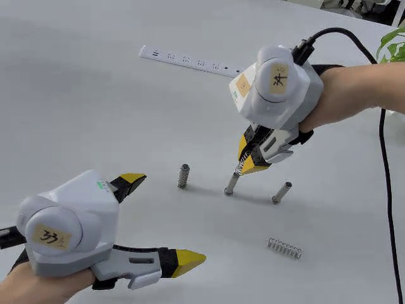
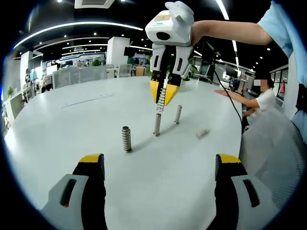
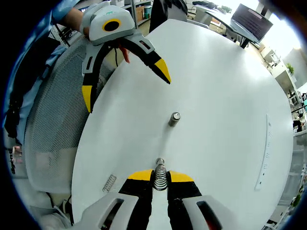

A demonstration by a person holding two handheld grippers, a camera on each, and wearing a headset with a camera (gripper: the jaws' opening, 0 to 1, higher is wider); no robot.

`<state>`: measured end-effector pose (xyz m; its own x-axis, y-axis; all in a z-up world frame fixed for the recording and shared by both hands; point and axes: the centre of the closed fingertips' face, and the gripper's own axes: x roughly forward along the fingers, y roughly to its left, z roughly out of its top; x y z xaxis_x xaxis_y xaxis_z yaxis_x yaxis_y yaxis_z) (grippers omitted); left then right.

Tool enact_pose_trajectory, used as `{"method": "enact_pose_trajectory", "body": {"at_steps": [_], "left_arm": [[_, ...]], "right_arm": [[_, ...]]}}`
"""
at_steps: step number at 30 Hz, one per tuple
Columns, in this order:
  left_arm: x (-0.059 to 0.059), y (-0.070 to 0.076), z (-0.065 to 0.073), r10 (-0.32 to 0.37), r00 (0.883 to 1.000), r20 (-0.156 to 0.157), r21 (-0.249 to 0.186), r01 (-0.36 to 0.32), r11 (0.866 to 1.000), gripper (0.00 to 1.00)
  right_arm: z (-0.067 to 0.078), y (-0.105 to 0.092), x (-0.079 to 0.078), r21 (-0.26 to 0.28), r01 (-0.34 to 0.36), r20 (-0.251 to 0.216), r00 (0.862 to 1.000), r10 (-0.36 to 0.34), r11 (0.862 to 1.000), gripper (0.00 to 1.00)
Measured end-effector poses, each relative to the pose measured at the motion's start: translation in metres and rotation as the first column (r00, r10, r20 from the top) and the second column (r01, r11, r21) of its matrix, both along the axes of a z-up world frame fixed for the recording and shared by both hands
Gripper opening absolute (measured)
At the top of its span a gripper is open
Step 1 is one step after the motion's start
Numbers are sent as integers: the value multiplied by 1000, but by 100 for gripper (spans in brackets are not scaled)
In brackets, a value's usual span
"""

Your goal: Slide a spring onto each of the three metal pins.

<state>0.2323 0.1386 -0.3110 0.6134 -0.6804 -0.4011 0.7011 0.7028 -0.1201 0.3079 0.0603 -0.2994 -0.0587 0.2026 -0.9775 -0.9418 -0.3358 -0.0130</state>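
The right gripper pinches a silver coil spring over the middle pin; the left gripper holds its jaws wide. A loose spring lies at the pin's five o'clock.

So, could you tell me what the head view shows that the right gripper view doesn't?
Head view adds: a third, bare pin and the black cable. Right gripper view adds: a mesh chair and a monitor. Both: the right gripper shut on a spring above the middle pin, the open left gripper, the pin already wearing a spring, the loose spring and the power strip.
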Motion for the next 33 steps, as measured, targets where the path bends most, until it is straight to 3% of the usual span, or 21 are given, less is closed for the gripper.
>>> {"method": "enact_pose_trajectory", "body": {"at_steps": [22,33], "left_arm": [[-4,3,-4,13,1000,-19,-11,-13,1000,91],[-3,8,-6,27,999,-26,-11,-27,1000,90]], "right_arm": [[-13,1,0,-29,-28,-6,1000,28,999,8],[-28,0,-1,-51,-44,-9,999,44,998,8]]}}
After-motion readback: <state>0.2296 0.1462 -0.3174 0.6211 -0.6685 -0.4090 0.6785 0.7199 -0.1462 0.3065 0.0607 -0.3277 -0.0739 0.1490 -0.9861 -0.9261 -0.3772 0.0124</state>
